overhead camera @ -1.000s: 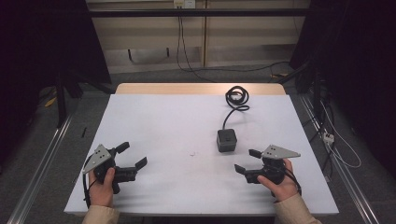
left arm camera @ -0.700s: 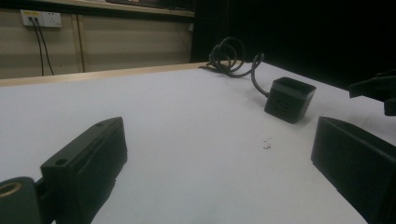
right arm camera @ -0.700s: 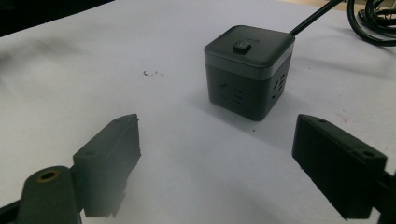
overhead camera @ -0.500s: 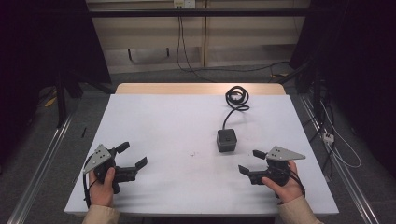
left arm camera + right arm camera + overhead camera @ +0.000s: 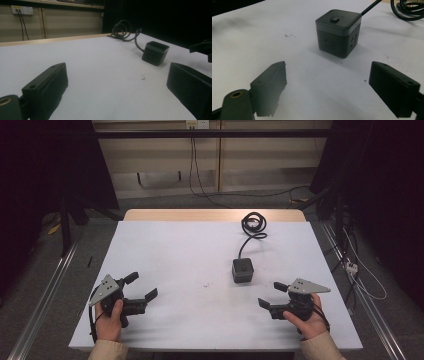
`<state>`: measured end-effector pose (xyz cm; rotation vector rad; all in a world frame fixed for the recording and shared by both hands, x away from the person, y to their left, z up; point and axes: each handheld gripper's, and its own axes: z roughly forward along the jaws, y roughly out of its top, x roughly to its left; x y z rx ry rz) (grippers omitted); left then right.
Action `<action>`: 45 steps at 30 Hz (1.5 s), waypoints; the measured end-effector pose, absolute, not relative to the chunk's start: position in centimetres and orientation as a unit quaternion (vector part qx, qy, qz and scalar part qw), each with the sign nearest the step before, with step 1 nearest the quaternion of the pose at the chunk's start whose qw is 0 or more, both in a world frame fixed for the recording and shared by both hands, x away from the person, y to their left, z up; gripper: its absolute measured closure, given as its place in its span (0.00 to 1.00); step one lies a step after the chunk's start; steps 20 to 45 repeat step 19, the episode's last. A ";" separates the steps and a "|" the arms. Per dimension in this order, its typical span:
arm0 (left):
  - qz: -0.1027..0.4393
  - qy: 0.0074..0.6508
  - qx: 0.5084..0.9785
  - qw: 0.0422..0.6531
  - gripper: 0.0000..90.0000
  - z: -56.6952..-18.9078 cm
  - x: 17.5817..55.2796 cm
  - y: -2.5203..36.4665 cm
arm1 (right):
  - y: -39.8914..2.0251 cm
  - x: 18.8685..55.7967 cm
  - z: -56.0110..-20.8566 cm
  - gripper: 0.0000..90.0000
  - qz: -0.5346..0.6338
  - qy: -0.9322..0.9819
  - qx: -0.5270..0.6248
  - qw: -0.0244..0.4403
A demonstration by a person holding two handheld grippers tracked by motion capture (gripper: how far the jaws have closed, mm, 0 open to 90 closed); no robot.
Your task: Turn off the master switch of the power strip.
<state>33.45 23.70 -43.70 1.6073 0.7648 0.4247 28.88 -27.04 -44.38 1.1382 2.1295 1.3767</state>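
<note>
Right of centre in the high view: black cube socket (image 5: 242, 270) on the white table (image 5: 175, 250), upright, with its cord (image 5: 252, 227) running up the frame to a coil near the far wooden edge. Lower right: right gripper (image 5: 272, 295), jaws spread wide, empty, near the cube but apart from it. In the right gripper view, cube (image 5: 338, 32) in the upper middle, bare sheet between it and both jaws. Lower left of the high view: left gripper (image 5: 140, 287), jaws wide too, holding nothing, close to the near edge. Broad open surface across the middle and upper left; one small speck (image 5: 205, 284) just left of the cube.
</note>
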 end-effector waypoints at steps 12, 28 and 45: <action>0.185 0.330 0.699 0.607 0.04 -43.7 33.5 23.7 | -27.4 28.8 -44.6 0.12 0.478 0.756 0.407 0.183; 0.184 0.333 0.700 0.604 0.04 -43.8 33.6 23.6 | -27.5 28.8 -44.8 0.11 0.475 0.757 0.409 0.185; 0.184 0.333 0.700 0.604 0.04 -43.8 33.6 23.6 | -27.5 28.8 -44.8 0.11 0.475 0.757 0.409 0.185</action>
